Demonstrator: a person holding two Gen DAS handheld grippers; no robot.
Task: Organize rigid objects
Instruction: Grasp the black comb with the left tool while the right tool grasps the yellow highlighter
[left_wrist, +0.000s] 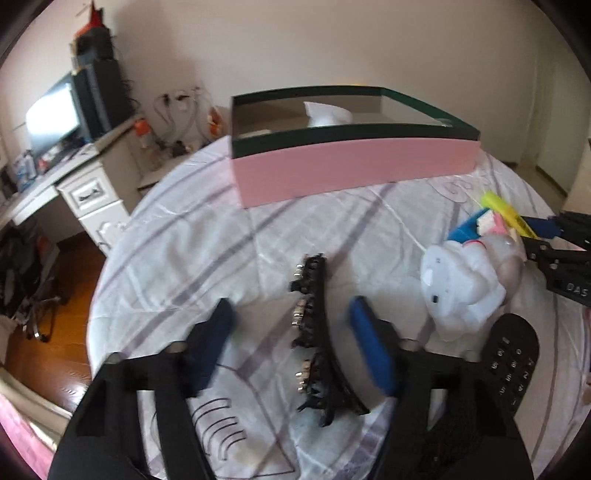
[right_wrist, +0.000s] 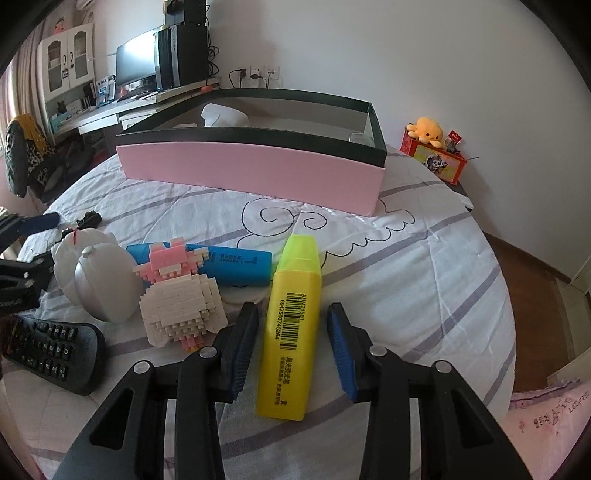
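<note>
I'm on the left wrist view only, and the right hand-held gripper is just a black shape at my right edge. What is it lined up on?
Observer: The right hand-held gripper straddles the yellow highlighter, and neither pad presses it yet.
Operator: What's the pink-and-white thing beside it?
Observer: A brick-built figure, lying against a blue highlighter.
Operator: Anything past the right end of the pink box?
Observer: A yellow plush sits on a red box there, off the bed.
</note>
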